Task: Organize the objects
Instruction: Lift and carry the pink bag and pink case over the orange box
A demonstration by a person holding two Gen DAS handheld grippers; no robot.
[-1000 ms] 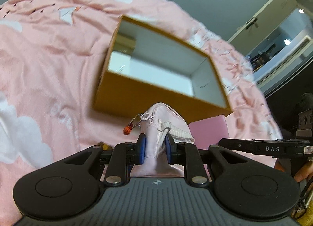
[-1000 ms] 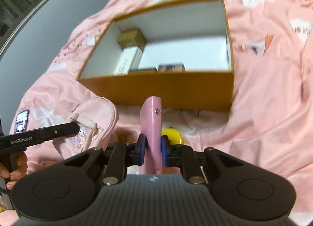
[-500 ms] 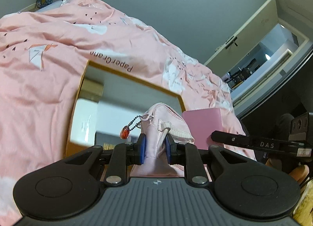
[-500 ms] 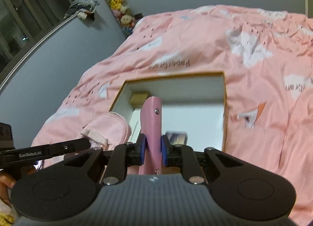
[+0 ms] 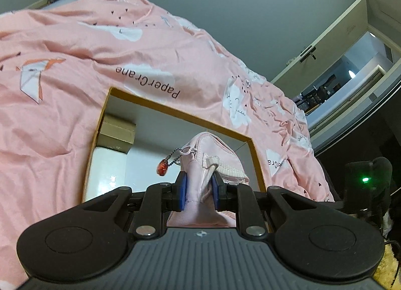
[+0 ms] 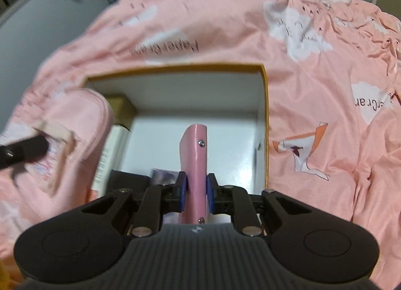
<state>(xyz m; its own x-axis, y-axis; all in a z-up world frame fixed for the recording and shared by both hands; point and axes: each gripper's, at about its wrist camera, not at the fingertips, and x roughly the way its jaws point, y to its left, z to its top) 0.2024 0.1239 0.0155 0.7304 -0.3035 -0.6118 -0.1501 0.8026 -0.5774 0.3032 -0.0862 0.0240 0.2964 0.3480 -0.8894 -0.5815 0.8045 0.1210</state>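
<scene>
Two grippers, each clamped on one item, above one open orange-rimmed box (image 5: pixel 254 154) resting on a pink bedspread (image 5: pixel 62 46). The left gripper (image 5: pixel 199 193) pinches a pale pink fabric pouch (image 5: pixel 213 149) between its blue pads; one red bead charm (image 5: pixel 162 167) hangs from the pouch's zipper chain. The right gripper (image 6: pixel 195 192) is closed on one pink binder (image 6: pixel 196 164), held upright, spine forward, two rivets visible. In the right wrist view the pouch (image 6: pixel 62 139) overlaps the box's left wall. Inside the box (image 6: pixel 264 119): one brown carton (image 5: pixel 117 132) in the far left corner, one white box (image 5: pixel 107 174) just in front of it, and two small dark items (image 6: pixel 130 179) at the near edge. The white floor (image 6: pixel 225 144) toward the right wall lies open.
</scene>
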